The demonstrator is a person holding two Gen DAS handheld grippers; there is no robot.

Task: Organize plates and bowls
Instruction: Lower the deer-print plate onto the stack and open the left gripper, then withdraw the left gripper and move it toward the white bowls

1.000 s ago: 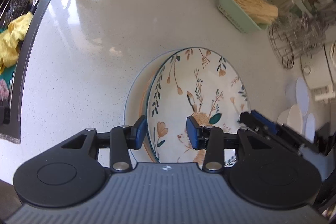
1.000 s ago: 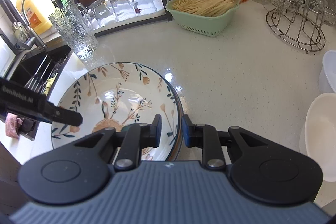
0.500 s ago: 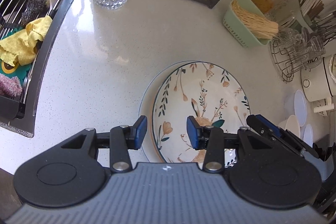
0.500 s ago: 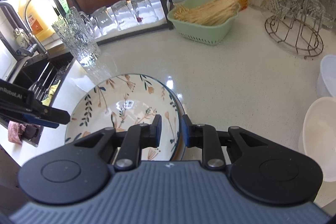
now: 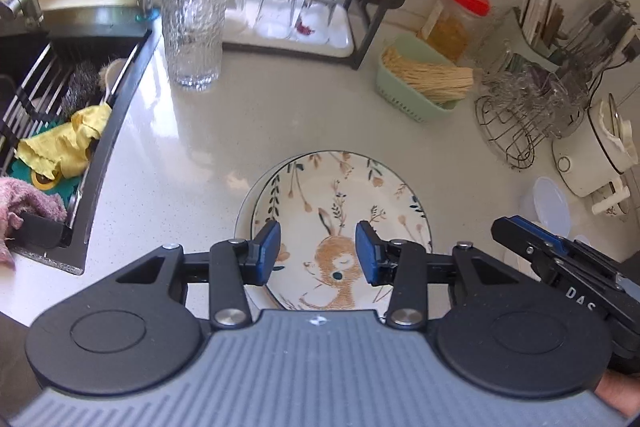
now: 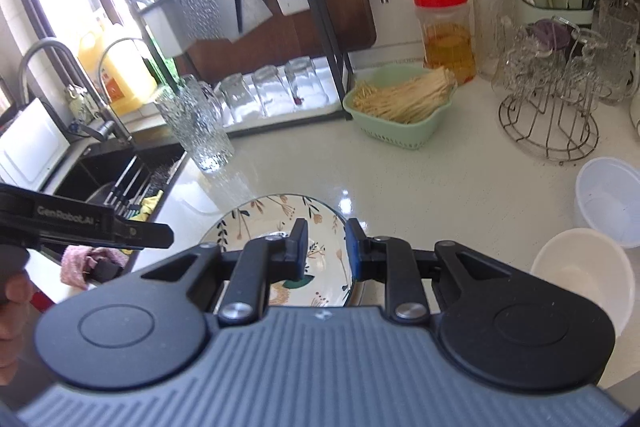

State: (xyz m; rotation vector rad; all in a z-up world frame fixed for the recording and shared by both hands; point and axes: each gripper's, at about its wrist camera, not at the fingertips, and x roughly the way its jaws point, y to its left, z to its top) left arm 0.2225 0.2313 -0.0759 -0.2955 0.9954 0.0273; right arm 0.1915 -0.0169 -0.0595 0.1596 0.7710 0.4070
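left gripper (image 5: 316,251): black arms, blue pads, silver screws, ribbed grey body; right gripper (image 6: 326,247) alike; white lettering at 9 o'clock.

Two plates (image 5: 340,187) — two bowls (image 6: 580,267).

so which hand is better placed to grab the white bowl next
Right. The white bowl sits just beside the right gripper, whose jaws hold nothing. The left gripper hovers over the floral plate, farther from it.
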